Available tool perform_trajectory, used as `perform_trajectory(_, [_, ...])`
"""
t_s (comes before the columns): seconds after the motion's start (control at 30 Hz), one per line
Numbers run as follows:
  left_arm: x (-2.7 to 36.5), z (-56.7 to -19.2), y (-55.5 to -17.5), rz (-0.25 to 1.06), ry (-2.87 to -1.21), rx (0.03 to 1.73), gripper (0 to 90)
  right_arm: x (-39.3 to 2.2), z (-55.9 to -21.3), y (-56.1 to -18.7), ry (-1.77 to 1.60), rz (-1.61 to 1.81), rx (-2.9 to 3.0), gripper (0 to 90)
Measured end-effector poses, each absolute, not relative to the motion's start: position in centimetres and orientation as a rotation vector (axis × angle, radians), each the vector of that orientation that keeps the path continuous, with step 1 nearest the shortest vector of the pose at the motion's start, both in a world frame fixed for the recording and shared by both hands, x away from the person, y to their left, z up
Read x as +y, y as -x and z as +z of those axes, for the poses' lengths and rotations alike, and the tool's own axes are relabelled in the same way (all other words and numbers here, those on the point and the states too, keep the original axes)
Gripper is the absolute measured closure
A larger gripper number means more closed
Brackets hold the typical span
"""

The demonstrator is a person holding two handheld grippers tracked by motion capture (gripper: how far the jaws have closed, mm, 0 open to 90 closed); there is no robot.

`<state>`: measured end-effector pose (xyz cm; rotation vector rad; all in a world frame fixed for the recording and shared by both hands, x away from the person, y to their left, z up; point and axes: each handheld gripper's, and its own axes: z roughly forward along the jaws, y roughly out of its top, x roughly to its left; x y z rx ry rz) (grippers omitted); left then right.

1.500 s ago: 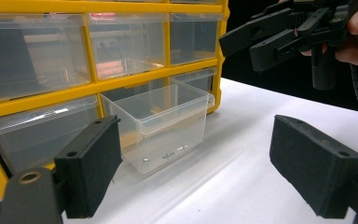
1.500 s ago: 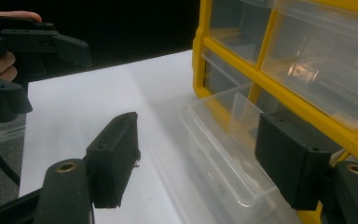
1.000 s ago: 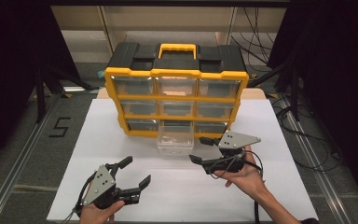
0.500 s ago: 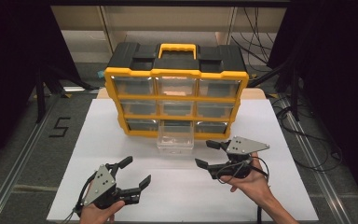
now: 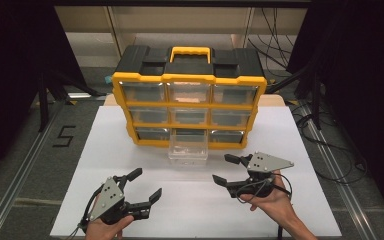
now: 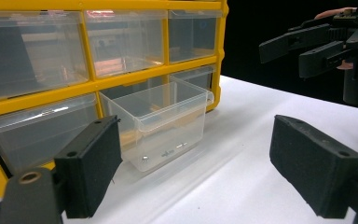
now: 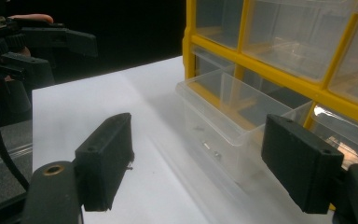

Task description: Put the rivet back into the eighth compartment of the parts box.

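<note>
Resting on white table (image 5: 130,145), both grippers low near front edge. Yellow organizer (image 5: 189,107) at 12 o'clock, nine clear drawers; bottom-middle drawer (image 5: 188,148) pulled out, sticking forward onto table. Left gripper (image 5: 141,189) at 7 o'clock from drawer, jaws wide, nothing between, pointing toward 2 o'clock; hand (image 5: 105,227) gripping from below. Right gripper (image 5: 227,170) at 4 o'clock from drawer, well apart from it, jaws wide and just been opening, nothing between, pointing toward 9 o'clock; hand (image 5: 270,200) under it, grey plate on top. Left gripper view adding small screws (image 6: 165,154) on drawer (image 6: 163,119) bottom, too small in high view. Right gripper view showing same screws (image 7: 210,148) through drawer (image 7: 223,126) front wall, plus left gripper (image 7: 51,51) at 10 o'clock.
</note>
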<state>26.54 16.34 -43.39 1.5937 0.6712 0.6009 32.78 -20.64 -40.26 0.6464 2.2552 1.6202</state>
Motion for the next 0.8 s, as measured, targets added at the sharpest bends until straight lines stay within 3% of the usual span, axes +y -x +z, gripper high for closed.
perform_trajectory(0.8, [16.3, -43.4, -26.4, 0.592, -1.597, 0.672, 16.6, -21.6, -41.5, -31.4, -0.659, 1.612, 2.219, 21.9])
